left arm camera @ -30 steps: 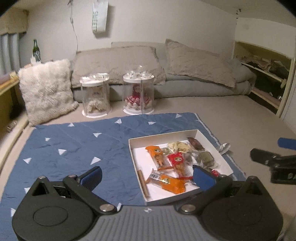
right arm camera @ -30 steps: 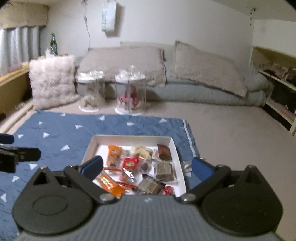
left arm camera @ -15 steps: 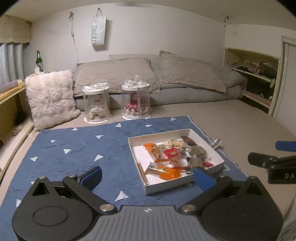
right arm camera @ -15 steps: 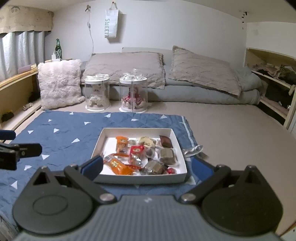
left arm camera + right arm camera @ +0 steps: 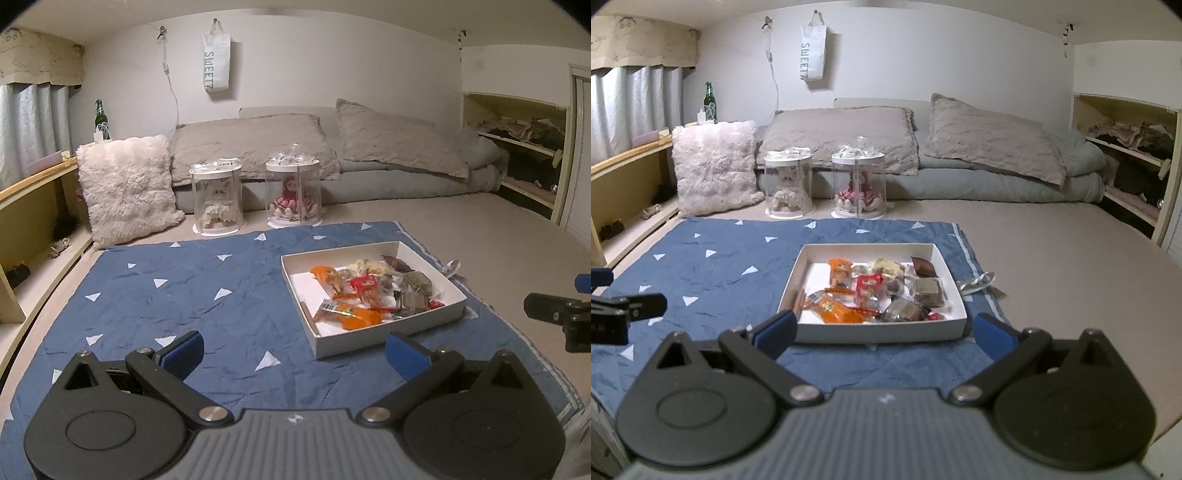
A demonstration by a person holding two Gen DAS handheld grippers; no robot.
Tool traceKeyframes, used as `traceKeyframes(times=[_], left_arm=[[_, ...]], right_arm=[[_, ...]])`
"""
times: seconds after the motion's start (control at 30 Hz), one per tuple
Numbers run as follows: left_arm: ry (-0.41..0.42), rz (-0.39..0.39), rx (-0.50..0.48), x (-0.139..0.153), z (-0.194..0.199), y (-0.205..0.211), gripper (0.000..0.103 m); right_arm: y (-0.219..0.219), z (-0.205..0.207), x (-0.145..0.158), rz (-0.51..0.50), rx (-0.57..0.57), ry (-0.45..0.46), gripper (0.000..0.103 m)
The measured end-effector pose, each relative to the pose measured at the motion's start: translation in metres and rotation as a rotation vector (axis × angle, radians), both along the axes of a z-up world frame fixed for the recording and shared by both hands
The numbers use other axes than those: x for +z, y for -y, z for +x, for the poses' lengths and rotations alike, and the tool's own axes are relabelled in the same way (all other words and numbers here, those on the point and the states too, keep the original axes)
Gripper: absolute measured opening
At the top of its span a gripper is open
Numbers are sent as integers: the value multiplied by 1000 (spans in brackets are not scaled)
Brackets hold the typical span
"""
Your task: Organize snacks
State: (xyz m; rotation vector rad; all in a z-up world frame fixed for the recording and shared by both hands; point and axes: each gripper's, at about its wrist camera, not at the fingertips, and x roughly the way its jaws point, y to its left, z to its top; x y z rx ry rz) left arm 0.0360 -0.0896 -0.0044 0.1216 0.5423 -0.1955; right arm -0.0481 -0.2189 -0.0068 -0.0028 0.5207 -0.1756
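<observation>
A white shallow box [image 5: 384, 339] [image 5: 882, 332] lies on a blue quilted mat [image 5: 166, 295] [image 5: 713, 266] and holds several wrapped snacks: orange packets [image 5: 836, 308], a red packet [image 5: 870, 286], brown and silver pieces [image 5: 927, 290]. One silver wrapper [image 5: 975, 282] lies outside the box to its right. My left gripper [image 5: 295, 354] is open and empty, held back from the box's near left corner. My right gripper [image 5: 884, 334] is open and empty too, just short of the box's near wall. Each gripper shows at the edge of the other's view [image 5: 554, 314] [image 5: 624, 306].
Two clear cylinder cases with dolls [image 5: 216, 201] [image 5: 293, 194] stand behind the mat. A fluffy cushion [image 5: 125, 188] leans at the left, grey pillows and bedding [image 5: 369, 147] along the wall. Wooden shelves [image 5: 1126, 155] flank the right, a ledge with a green bottle [image 5: 100, 120] the left.
Both grippers have pulled back and risen, so the box looks smaller and farther off. They stay open and empty. The box and snacks have not moved.
</observation>
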Motion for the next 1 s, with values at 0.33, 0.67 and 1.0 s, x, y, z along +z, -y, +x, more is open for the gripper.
traceKeyframes(times=[0.33,0.67,1.0], left_arm=[[15,-8,0,-6,-8,-7,103],[1,-14,2,-7,-6,-11,103],[2,-15,1,-7,-5,-11,103]], right_arm=[[-9,-11,-9,-29,19,21,103],[-1,-12,-10,-17,14,38,103],[-5,-13,-12,-22,22,28,103]])
